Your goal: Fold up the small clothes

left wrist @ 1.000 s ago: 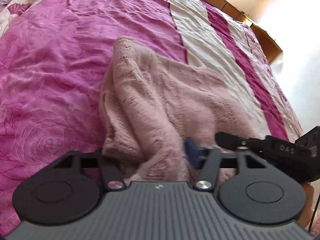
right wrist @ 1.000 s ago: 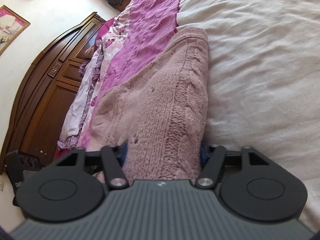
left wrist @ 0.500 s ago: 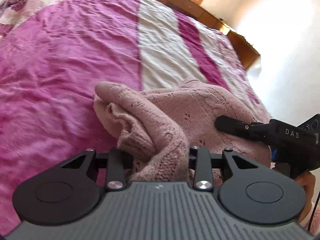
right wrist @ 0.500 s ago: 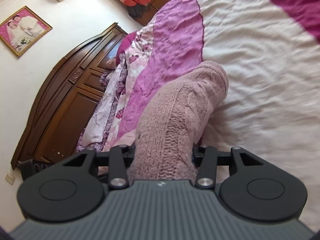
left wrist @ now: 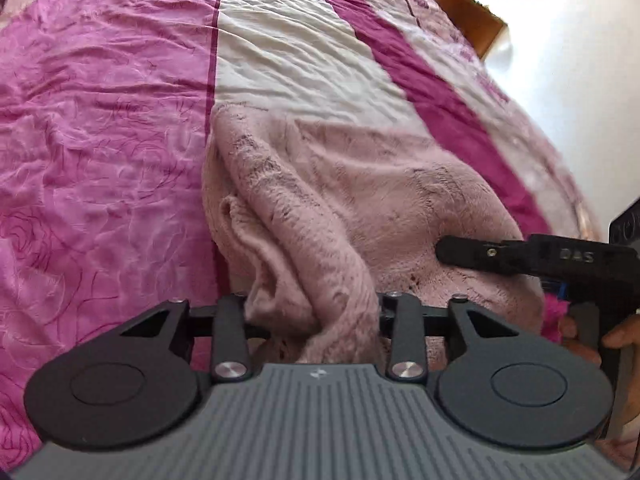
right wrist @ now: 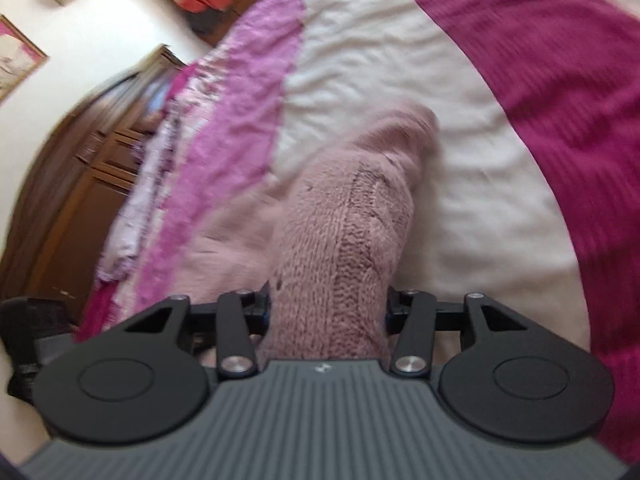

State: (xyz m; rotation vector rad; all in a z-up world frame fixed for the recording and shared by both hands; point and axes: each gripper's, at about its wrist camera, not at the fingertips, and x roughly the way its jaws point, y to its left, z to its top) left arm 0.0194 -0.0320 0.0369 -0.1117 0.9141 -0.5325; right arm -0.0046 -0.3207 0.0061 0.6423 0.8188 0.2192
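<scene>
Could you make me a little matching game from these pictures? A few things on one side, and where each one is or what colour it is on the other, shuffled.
Things:
1. knitted garment
2. bedspread
3. wooden headboard
4. framed picture

Descriptions:
A. dark brown, at one end of the bed
B. dusty pink, bunched between the jaws of both tools
C. hanging on the white wall
D. striped in magenta, pink and cream

Pairs: 1-B, 2-D, 3-A, 4-C
</scene>
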